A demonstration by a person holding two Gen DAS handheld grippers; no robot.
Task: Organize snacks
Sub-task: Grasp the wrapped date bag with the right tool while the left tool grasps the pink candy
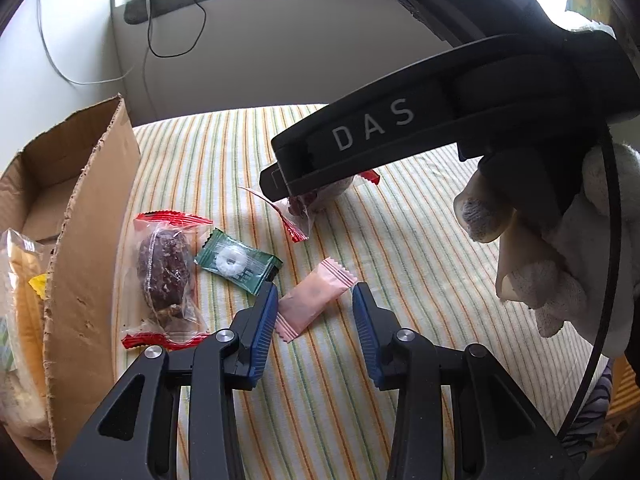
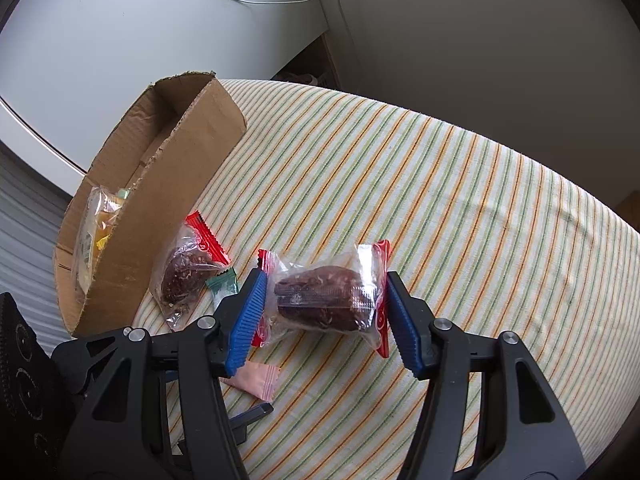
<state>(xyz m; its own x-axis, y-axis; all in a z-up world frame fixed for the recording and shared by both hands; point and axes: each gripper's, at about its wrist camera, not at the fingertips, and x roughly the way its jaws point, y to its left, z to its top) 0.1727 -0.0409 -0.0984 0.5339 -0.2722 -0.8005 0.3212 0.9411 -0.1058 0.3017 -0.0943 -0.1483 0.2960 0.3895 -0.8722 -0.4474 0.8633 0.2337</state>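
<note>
My left gripper [image 1: 314,300] is open, its blue fingers on either side of a pink wrapped candy [image 1: 316,300] on the striped cloth. A green mint candy [image 1: 238,262] and a brown cake in a clear red-ended wrapper [image 1: 164,276] lie left of it. My right gripper [image 2: 324,308] is open around a second wrapped brown cake [image 2: 320,296], fingers close to both wrapper ends. In the left wrist view the right gripper's black body [image 1: 400,132] hangs over that cake [image 1: 304,204]. The pink candy [image 2: 256,380] also shows below the right gripper.
An open cardboard box [image 1: 84,248] stands at the left with wrapped snacks inside [image 1: 20,280]; it also shows in the right wrist view [image 2: 168,184]. The striped tablecloth [image 2: 440,200] covers a round table. A wall and cables lie behind.
</note>
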